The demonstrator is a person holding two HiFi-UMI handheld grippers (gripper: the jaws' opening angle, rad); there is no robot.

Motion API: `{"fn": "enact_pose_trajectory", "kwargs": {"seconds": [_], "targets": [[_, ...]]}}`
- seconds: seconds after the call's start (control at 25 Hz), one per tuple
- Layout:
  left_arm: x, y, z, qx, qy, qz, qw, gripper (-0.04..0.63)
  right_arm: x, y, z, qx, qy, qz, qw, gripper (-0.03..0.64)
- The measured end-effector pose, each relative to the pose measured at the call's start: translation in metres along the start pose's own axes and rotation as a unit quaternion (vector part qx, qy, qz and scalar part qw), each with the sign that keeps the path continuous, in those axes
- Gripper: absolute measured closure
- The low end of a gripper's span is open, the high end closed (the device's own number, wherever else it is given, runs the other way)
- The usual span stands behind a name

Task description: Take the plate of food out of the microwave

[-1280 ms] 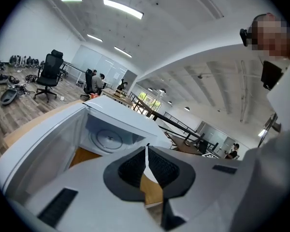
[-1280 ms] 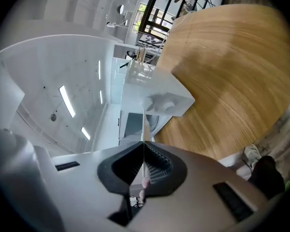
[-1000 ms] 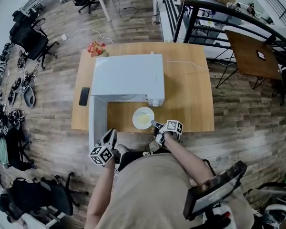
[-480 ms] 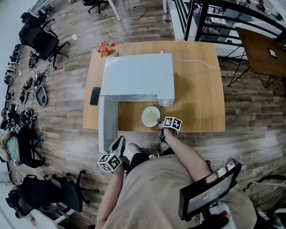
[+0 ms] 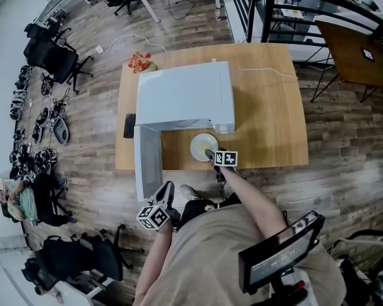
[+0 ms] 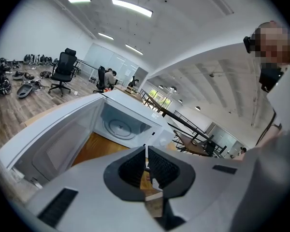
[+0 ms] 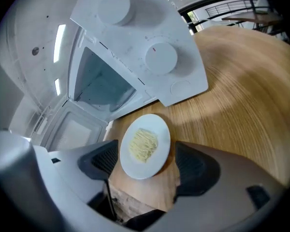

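Fingers (image 7: pixel 194 164) of the right gripper (image 7: pixel 146 164) stand wide, having just been opening; the plate (image 7: pixel 157 129) lies between them, its rim clear of both pads, so nothing grips it; it rests flat on the wooden table (image 7: pixel 241 95) with a small heap of pale noodles (image 7: pixel 143 145) on it, just in front of the microwave (image 7: pixel 150 42). In the left gripper view, the left gripper (image 6: pixel 146 170) has its pads drawn almost together with nothing between them; it points toward the empty oven cavity (image 6: pixel 118 127). In the head view the plate sits on the table near the front edge, just outside the oven mouth and beside the swung-out door (image 5: pixel 148 161); the left gripper hangs off the table near the person's body. I judge the plate is out and the release is in hand; next, the right gripper should back away without nudging the rim.
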State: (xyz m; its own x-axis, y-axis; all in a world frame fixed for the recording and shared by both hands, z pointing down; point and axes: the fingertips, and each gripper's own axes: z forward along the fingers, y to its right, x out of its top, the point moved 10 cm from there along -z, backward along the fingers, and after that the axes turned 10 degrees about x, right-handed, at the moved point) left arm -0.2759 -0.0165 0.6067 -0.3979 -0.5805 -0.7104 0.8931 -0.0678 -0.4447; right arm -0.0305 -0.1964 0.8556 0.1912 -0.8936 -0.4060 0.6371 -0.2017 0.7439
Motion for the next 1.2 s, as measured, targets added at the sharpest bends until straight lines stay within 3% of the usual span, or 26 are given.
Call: {"fn": "enact_pose_trajectory", "kwargs": {"seconds": [0.16,0.36,0.64,0.76,0.96,1.2], "targets": [[-0.003,0.002,0.001,-0.008,-0.012,-0.003,0.9999,0.592,0.005,-0.002,-0.028,0.004,0.046,-0.023,0.999,0.265],[-0.002,0.002,0.013,-0.03,-0.023,0.003,0.9993,0.592,0.011,-0.008,-0.087,0.042,0.122,-0.006,0.992,0.267],[0.027,0.017,0.028,-0.111,0.017,0.022,0.9934,0.592,0.02,-0.037,-0.186,0.018,0.188,-0.076,0.979,0.267],[0.04,0.017,0.018,-0.154,0.027,0.039,0.9869,0.592,0.016,-0.07,-0.245,-0.01,0.24,-0.103,0.965,0.268],[0.071,0.004,-0.02,-0.198,0.067,0.049,0.9766,0.592,0.001,-0.139,-0.324,-0.069,0.307,-0.179,0.932,0.27],[0.071,-0.039,-0.083,-0.246,0.072,0.07,0.9642,0.592,-0.056,-0.218,-0.374,-0.118,0.349,-0.214,0.905,0.287]]}}
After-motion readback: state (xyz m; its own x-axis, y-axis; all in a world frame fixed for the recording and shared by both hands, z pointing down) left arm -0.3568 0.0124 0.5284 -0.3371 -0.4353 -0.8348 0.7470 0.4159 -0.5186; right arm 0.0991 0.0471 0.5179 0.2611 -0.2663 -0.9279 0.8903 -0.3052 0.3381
